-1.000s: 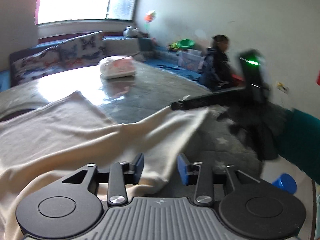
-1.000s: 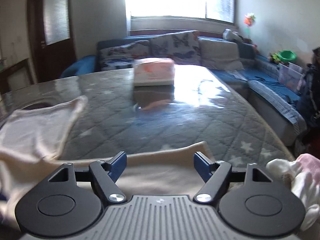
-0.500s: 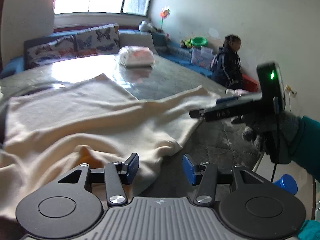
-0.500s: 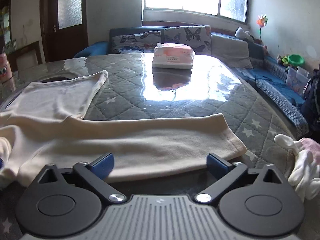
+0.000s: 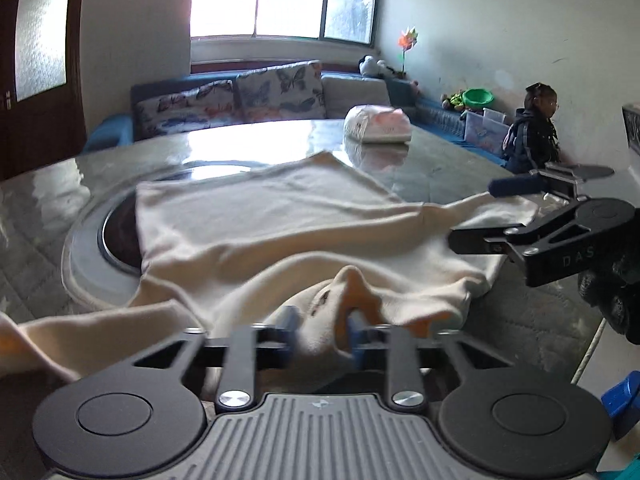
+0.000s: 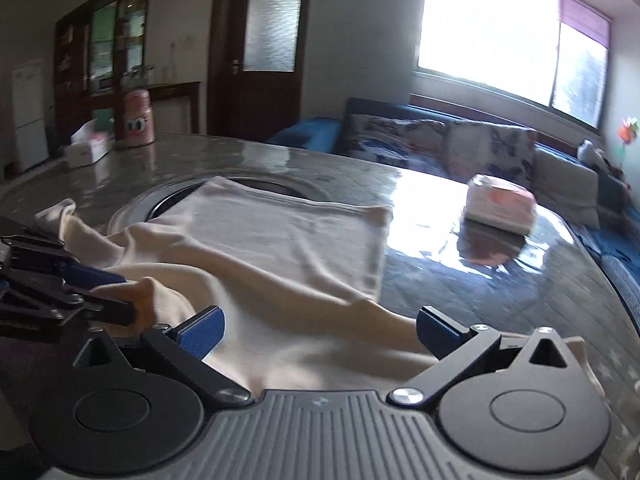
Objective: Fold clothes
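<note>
A cream garment (image 5: 280, 216) lies spread on the quilted grey table (image 5: 440, 164), its far part flat and its near part rumpled. My left gripper (image 5: 322, 330) is shut on a raised fold of the garment at its near edge, with cloth bunched between the blue pads (image 5: 289, 317). In the right wrist view the garment (image 6: 280, 240) fills the middle. My right gripper (image 6: 320, 334) hangs open and wide over the garment's near right edge, with nothing between its fingers. The left gripper (image 6: 80, 292) shows at the left there. The right gripper (image 5: 500, 216) shows at the right of the left wrist view.
A wrapped tissue pack (image 5: 378, 124) lies at the table's far side. A round recess (image 5: 116, 236) in the table is partly under the garment. A pink jar (image 6: 136, 118) and a tissue box (image 6: 88, 148) stand far left. A sofa (image 5: 240, 96) lies beyond; a person (image 5: 536, 128) sits by the wall.
My left gripper has moved forward onto the garment's near fold and shut on it. My right gripper has swung left and now points across the garment, still open.
</note>
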Demonstrator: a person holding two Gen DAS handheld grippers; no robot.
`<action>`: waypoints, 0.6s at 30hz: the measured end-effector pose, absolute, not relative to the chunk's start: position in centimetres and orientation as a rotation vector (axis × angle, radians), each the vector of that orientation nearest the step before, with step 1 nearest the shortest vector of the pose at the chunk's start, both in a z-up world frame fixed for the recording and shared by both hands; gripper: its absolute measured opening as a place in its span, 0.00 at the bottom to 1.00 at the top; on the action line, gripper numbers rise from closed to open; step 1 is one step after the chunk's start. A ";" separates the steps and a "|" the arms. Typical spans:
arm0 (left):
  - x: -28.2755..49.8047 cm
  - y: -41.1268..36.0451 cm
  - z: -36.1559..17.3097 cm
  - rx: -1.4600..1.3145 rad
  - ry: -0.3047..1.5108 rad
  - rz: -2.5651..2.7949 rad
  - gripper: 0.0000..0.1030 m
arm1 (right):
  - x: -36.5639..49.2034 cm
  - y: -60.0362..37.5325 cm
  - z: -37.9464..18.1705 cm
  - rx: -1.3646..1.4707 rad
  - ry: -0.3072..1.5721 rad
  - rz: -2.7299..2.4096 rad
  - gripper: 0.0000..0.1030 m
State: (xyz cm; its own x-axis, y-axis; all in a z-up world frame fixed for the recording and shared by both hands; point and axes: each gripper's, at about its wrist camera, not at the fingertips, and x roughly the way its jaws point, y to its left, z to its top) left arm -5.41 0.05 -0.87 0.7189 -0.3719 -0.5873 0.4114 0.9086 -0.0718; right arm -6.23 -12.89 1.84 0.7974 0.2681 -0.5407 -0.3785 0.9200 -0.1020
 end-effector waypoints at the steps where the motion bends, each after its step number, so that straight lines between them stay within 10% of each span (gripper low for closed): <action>1: -5.7 0.1 -0.9 0.072 0.628 -0.437 0.10 | -6.1 -12.3 1.8 -0.222 0.543 0.352 1.00; 12: -9.0 2.6 0.5 0.099 0.576 -0.451 0.06 | -3.3 -8.8 1.4 -0.310 0.555 0.422 1.00; 18: -9.1 4.2 1.0 0.087 0.569 -0.401 0.22 | -4.9 -7.5 1.1 -0.303 0.600 0.561 1.00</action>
